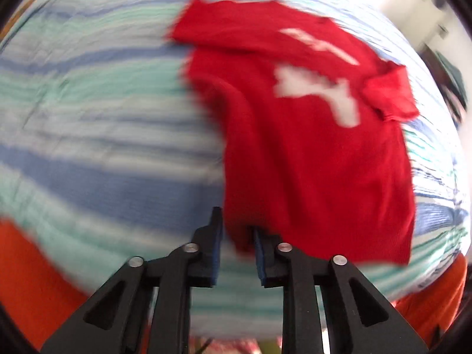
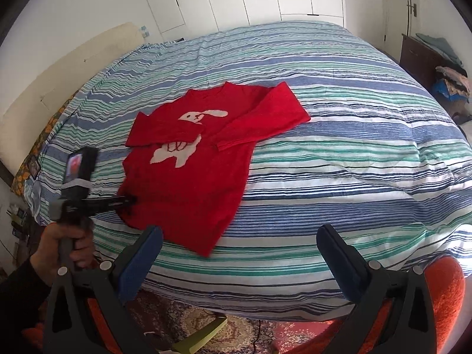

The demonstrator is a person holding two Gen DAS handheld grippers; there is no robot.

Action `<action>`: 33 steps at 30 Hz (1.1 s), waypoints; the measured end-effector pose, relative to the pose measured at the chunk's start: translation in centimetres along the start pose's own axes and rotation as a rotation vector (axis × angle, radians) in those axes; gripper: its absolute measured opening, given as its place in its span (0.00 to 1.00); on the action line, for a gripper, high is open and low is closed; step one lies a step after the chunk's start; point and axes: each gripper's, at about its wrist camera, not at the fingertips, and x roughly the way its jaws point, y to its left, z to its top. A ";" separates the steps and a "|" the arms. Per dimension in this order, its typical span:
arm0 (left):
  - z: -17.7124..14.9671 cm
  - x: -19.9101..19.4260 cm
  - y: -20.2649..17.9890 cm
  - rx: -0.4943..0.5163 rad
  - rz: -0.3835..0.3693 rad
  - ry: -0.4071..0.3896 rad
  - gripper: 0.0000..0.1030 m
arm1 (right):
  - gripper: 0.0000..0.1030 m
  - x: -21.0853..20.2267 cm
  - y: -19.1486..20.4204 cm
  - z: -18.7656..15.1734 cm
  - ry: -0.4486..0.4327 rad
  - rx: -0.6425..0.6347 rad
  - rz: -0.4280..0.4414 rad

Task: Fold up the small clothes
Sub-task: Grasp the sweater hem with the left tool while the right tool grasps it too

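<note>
Right now my left hand-held gripper [image 1: 236, 236] has its jaws drawn narrow around the near hem corner of the red sweater [image 2: 188, 159], which lies flat on the striped bed [image 2: 354, 147], both sleeves folded across its front. My right hand-held gripper [image 2: 239, 253] hangs wide open, empty, above the bed's near edge.

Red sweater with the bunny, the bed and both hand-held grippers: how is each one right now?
Red sweater: flat on the bed, both sleeves folded across the front.
Striped bedcover: spread out, slightly wrinkled.
Left hand-held gripper: fingers narrowed around the sweater's bottom corner; picture too blurred to confirm a pinch.
Right hand-held gripper: wide open, holding nothing, hovering near the bed's edge.
</note>
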 end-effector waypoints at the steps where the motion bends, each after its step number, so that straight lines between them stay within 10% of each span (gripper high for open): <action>1: -1.1 -0.2 2.3 -0.059 0.024 0.024 0.41 | 1.00 0.6 -0.4 -0.1 0.012 -0.001 0.004; 5: -2.7 -0.5 7.1 -0.172 -0.011 0.035 0.41 | 1.00 3.3 -1.8 -0.3 0.081 0.040 0.056; 9: -1.3 -0.3 6.8 -0.163 -0.148 -0.009 0.77 | 0.99 6.8 -3.2 -0.8 0.168 0.177 0.257; 11: -0.5 0.7 5.8 -0.126 -0.131 -0.012 0.78 | 0.97 9.3 -3.4 -1.5 0.242 0.260 0.391; 14: 0.3 2.7 5.0 -0.080 -0.150 0.018 0.66 | 0.83 13.3 -3.2 -2.6 0.330 0.325 0.472; 17: 0.5 3.5 5.0 -0.059 -0.171 0.036 0.07 | 0.74 16.1 -1.9 -3.1 0.368 0.311 0.475; 19: 0.4 3.2 5.3 -0.081 -0.194 0.057 0.05 | 0.58 17.0 -0.6 -2.7 0.371 0.271 0.510; 20: 0.2 2.5 5.5 -0.090 -0.203 0.055 0.05 | 0.16 17.5 -0.1 -2.5 0.391 0.248 0.533; 21: 0.1 1.7 5.8 -0.097 -0.224 0.058 0.05 | 0.06 17.6 0.2 -2.3 0.405 0.228 0.517; 28: -0.5 -3.2 5.1 -0.087 -0.347 0.061 0.04 | 0.05 10.7 -1.5 1.7 0.299 0.190 0.475; 33: -1.9 0.5 4.3 -0.041 -0.218 0.168 0.04 | 0.04 9.5 -2.3 1.2 0.344 0.178 0.401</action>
